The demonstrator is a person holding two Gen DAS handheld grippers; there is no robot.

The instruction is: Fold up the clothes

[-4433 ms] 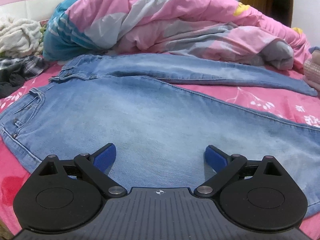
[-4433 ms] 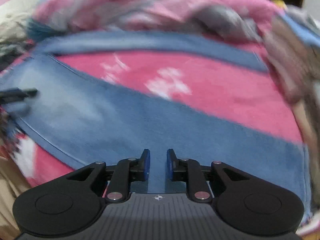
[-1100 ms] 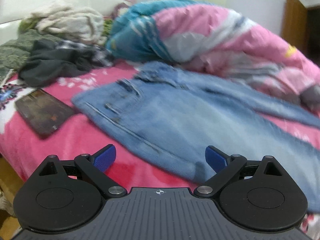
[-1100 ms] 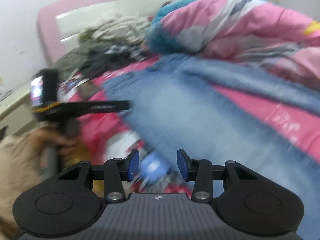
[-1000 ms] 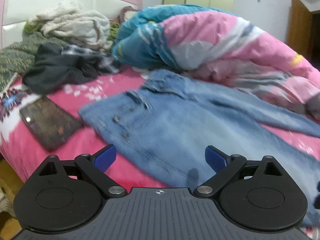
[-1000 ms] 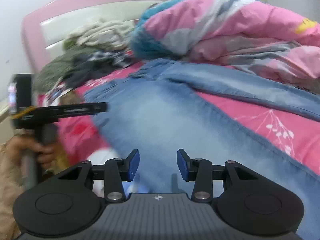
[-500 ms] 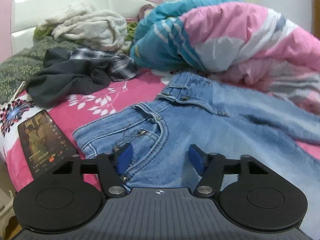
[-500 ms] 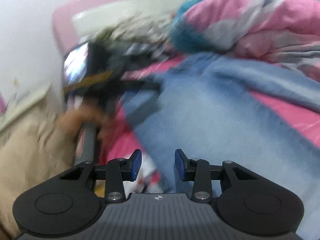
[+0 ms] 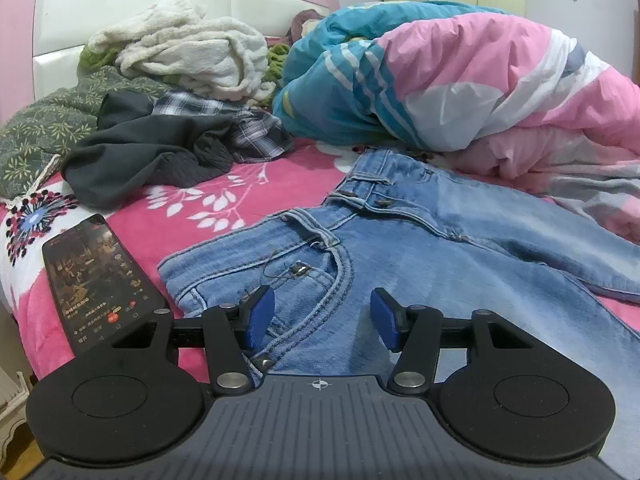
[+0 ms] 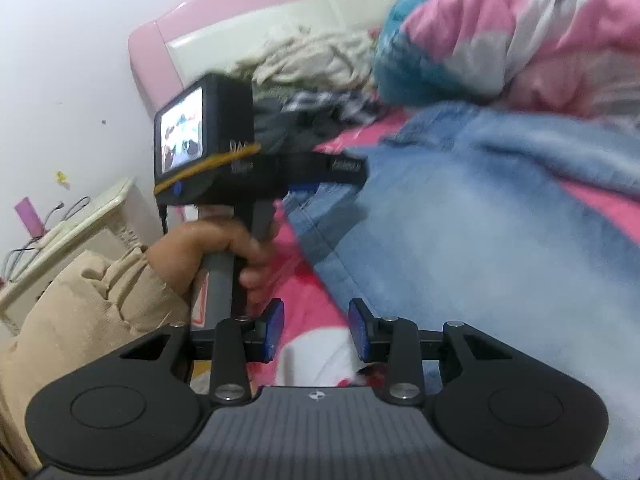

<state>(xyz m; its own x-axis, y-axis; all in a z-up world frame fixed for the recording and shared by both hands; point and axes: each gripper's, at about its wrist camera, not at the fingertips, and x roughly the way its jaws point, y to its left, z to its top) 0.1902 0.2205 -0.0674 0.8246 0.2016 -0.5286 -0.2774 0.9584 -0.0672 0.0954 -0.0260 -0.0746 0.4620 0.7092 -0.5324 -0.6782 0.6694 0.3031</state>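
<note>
Left tool (image 9: 318, 320), blue pads half apart over jeans (image 9: 420, 256) waistband
Light-wash denim, front up, flat on pink floral bed (image 9: 192, 200); right tool (image 10: 316, 330) narrowly apart, at its near edge

Both wrist views look low and close across the jeans (image 9: 420, 264) toward the headboard (image 9: 120, 8).

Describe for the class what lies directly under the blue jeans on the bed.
The jeans lie spread on a pink floral bedsheet, which shows around the waistband and between the legs. Whatever sits beneath the denim itself is covered, so it cannot be seen.
</note>
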